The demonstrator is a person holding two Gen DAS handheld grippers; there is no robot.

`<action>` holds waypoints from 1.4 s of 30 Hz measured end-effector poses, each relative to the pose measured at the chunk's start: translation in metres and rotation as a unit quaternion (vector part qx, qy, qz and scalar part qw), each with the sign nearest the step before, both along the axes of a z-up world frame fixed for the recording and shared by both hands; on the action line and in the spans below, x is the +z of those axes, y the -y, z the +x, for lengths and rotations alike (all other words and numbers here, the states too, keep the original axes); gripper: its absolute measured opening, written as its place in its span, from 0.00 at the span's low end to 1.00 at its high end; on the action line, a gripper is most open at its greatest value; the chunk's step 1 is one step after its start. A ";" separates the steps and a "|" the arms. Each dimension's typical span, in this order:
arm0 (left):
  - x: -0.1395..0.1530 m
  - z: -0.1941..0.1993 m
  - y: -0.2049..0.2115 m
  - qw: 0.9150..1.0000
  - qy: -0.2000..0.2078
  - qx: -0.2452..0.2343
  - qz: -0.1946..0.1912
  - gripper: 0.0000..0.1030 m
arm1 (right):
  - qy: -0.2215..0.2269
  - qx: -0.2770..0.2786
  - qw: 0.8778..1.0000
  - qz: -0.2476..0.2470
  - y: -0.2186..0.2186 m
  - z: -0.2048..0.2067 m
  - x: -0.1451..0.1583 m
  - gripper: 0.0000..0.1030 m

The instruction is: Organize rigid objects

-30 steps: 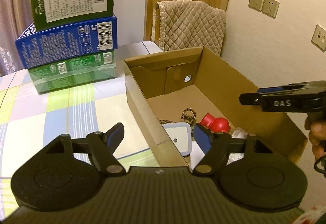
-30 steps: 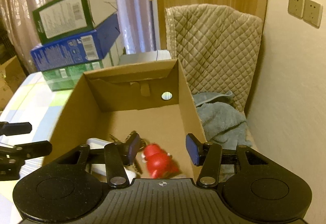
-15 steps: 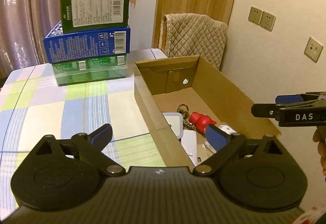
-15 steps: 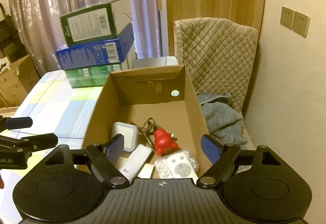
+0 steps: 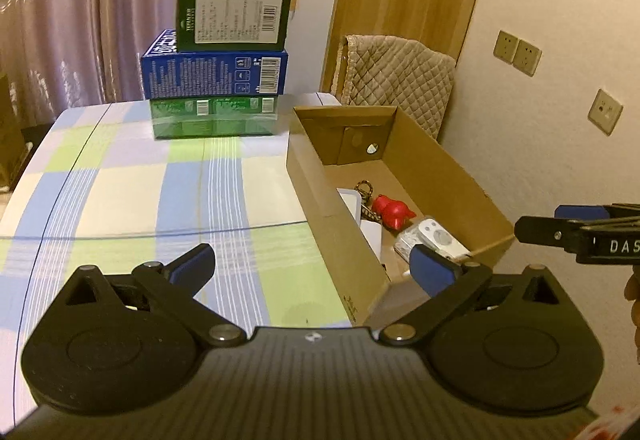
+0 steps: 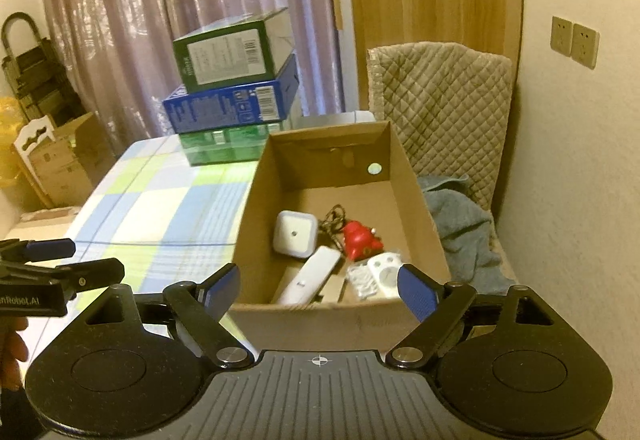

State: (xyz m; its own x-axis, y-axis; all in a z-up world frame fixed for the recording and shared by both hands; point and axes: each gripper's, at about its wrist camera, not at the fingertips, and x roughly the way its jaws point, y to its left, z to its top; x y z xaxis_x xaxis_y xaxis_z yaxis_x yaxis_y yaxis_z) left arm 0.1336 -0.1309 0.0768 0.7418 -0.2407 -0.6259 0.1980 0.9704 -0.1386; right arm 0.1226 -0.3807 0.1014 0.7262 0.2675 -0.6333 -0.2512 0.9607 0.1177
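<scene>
**Both grippers empty, small items lying in the cardboard box**

Left wrist view: the left gripper (image 5: 312, 268) is spread wide with nothing between its blue pads (image 5: 192, 267). It hangs over the near edge of the checked tablecloth (image 5: 132, 196) and the near corner of the cardboard box (image 5: 332, 200). The box sits on the table's right side, close to the wall. Inside it lie a red toy (image 5: 392, 211), a white square device (image 5: 352, 200) partly hidden by the box wall, a braided key strap (image 5: 365, 189) and a white plug adapter (image 5: 438, 238). At the far end of the table stands a stack of three boxes (image 5: 218, 76): dark green on blue on light green. The right gripper (image 5: 576, 232) enters from the right edge, beside the box's near right corner, apart from it.

Right wrist view: the right gripper (image 6: 318, 286) has its jaws opening, with nothing between the pads (image 6: 416, 290); the box's near wall (image 6: 320, 322) shows behind the gap. In the box, the white square device (image 6: 295, 234) lies left of the red toy (image 6: 360, 240), the strap (image 6: 334, 220) between them. A long white remote-like piece (image 6: 310, 274) lies slanted towards the near wall, and the white adapter (image 6: 382, 268) rests near the right wall. A grey towel (image 6: 464, 224) lies on a quilted chair (image 6: 440, 100) to the right of the box. The left gripper (image 6: 60, 260) shows at the left edge, over the tablecloth.
</scene>
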 end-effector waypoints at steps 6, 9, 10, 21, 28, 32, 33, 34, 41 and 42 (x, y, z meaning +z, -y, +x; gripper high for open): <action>0.004 -0.040 -0.011 0.999 0.006 0.037 -0.001 0.98 | 0.016 -0.015 1.000 0.002 0.002 -0.038 0.004 0.80; 0.002 -0.058 -0.012 0.999 0.001 0.036 -0.011 0.98 | 0.018 -0.020 1.000 0.003 0.002 -0.054 0.001 0.80; 0.002 -0.064 -0.012 0.999 0.000 0.035 -0.013 0.98 | 0.017 -0.023 1.000 0.004 0.001 -0.059 0.000 0.80; -0.005 -0.106 -0.016 0.998 -0.018 0.058 -0.032 0.98 | 0.016 -0.023 1.000 0.002 -0.010 -0.099 -0.009 0.80; -0.009 -0.116 -0.010 0.998 -0.018 0.056 -0.016 0.99 | 0.012 -0.014 1.000 0.004 -0.019 -0.119 -0.011 0.80; -0.009 -0.121 -0.008 0.998 -0.017 0.056 -0.008 0.99 | 0.013 -0.012 1.000 0.003 -0.025 -0.129 -0.011 0.80; -0.009 -0.121 -0.007 0.998 -0.017 0.056 -0.007 0.99 | 0.012 -0.009 1.000 -0.001 -0.027 -0.130 -0.012 0.80; -0.010 -0.122 -0.007 0.998 -0.018 0.055 -0.007 0.99 | 0.012 -0.006 1.000 -0.004 -0.029 -0.131 -0.013 0.80; -0.014 -0.126 -0.001 0.999 -0.020 0.050 0.001 0.99 | 0.004 -0.013 1.000 -0.005 -0.029 -0.132 -0.019 0.80; -0.015 -0.126 0.000 0.999 -0.020 0.048 0.001 0.99 | 0.004 -0.013 1.000 -0.005 -0.028 -0.132 -0.020 0.80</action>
